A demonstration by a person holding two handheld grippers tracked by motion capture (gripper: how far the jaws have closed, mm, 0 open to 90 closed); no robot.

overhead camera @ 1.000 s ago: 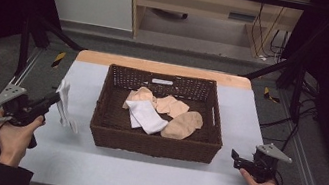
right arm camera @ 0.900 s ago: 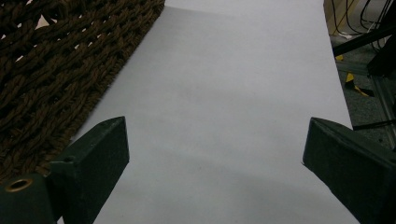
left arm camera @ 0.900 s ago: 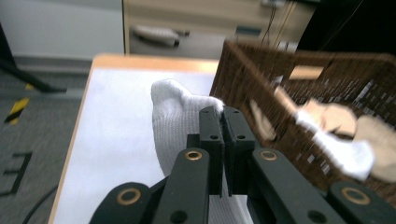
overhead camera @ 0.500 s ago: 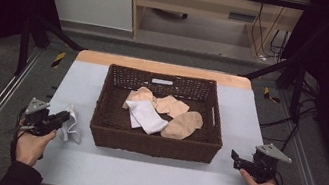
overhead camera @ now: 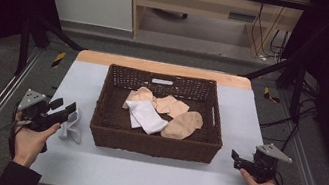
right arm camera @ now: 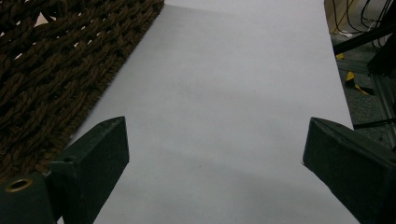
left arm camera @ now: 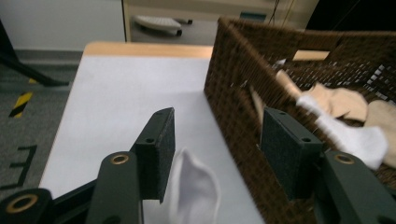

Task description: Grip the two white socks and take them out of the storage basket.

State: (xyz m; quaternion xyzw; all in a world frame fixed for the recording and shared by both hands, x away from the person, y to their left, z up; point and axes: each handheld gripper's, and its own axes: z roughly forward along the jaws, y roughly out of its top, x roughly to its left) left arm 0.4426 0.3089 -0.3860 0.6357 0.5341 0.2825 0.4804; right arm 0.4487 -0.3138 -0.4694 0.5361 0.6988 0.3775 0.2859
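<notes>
Both tongs gape, the left tongs [overhead camera: 69, 111] just opening around a white sock [overhead camera: 71, 127], the right tongs [overhead camera: 237, 160] level.

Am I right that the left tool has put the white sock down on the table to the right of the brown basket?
Not quite: the white sock lies on the table to the left of the brown basket, as the high view shows. The left tool has just been opening its jaws; in the left gripper view the sock sits loose between them.

Soft overhead light on the table [overhead camera: 148, 176], dark surroundings — both gripper views slightly blurred, near parts softest.
</notes>
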